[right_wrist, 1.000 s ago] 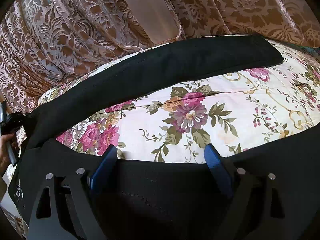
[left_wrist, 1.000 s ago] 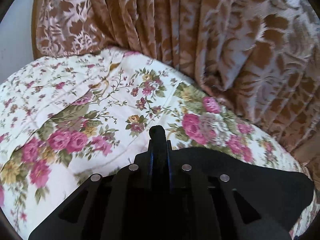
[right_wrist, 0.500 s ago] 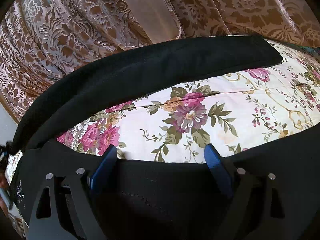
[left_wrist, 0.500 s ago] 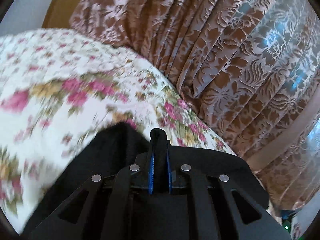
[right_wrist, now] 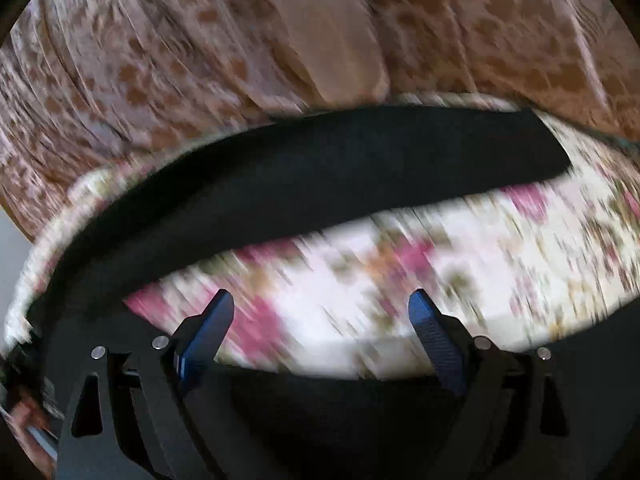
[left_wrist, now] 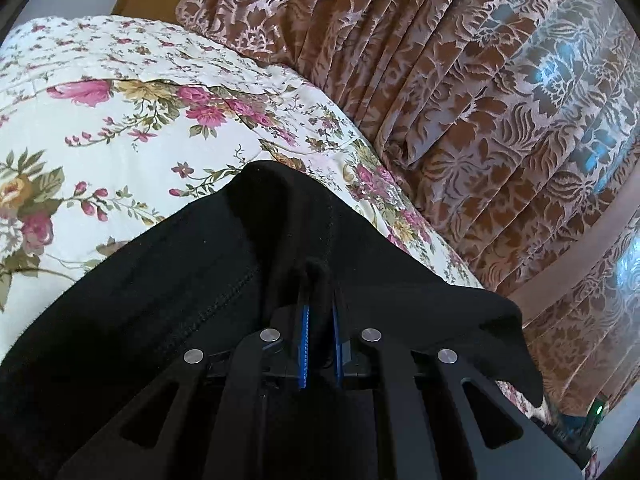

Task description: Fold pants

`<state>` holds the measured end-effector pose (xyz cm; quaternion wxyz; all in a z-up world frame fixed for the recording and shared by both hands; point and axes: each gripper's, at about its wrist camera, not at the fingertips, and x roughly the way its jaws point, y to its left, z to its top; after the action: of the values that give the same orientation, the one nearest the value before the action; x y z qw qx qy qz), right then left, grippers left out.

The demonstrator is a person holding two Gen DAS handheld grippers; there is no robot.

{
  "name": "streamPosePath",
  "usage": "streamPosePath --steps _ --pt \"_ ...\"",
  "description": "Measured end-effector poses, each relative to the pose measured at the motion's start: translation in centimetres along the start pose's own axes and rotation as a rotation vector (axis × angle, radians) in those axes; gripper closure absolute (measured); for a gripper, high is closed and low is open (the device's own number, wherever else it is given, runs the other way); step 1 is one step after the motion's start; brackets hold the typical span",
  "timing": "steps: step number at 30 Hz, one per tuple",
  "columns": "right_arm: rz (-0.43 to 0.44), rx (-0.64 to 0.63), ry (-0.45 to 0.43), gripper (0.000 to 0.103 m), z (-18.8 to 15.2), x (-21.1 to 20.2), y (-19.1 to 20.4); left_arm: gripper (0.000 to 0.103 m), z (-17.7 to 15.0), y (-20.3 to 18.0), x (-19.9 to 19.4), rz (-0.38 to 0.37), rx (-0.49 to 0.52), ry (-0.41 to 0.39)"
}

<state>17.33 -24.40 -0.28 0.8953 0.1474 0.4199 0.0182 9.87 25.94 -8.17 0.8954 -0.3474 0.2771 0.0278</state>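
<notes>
the black pants [right_wrist: 320,176] lie on the flowered bedspread [right_wrist: 440,272], and in your right wrist view one leg makes a long dark band across the bed, with its long axis going from the lower left up to the right, where the squared hem end [right_wrist: 548,152] points to the right side, near the far edge of the bed by the brown patterned curtain [right_wrist: 160,60]. another part of the same pants lies close under this camera, along the bottom of the view. this view is blurred, so small details of the cloth cannot be told. your right gripper [right_wrist: 320,312] stands wide open; its blue fingers [right_wrist: 212,320] are far apart, they hold nothing, and between them you see only the bedspread. in your left wrist view the pants [left_wrist: 180,280] cover the lower half of the picture, with a stitched seam running on the left part. your left gripper [left_wrist: 318,280] is closed tight on a fold of the pants, and the cloth rises in a rounded peak just in front of the fingers. the bedspread [left_wrist: 100,140] is behind it and the curtain [left_wrist: 480,120] hangs on the right. no brand, label or writing can be read in either view.
</notes>
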Motion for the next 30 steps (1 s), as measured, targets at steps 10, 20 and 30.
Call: streamPosePath --steps 10,20,30 --pt "0.137 0.241 0.193 0.014 11.8 7.6 6.4 0.095 -0.1 0.6 0.0 -0.041 -0.018 -0.01" --pt "-0.007 0.464 0.364 0.048 12.6 16.0 7.0 0.095 -0.1 0.9 0.0 -0.072 -0.026 -0.01" --pt "0.228 0.484 0.286 0.093 11.3 10.2 3.9 0.095 1.3 1.0 -0.4 -0.122 -0.102 0.018"
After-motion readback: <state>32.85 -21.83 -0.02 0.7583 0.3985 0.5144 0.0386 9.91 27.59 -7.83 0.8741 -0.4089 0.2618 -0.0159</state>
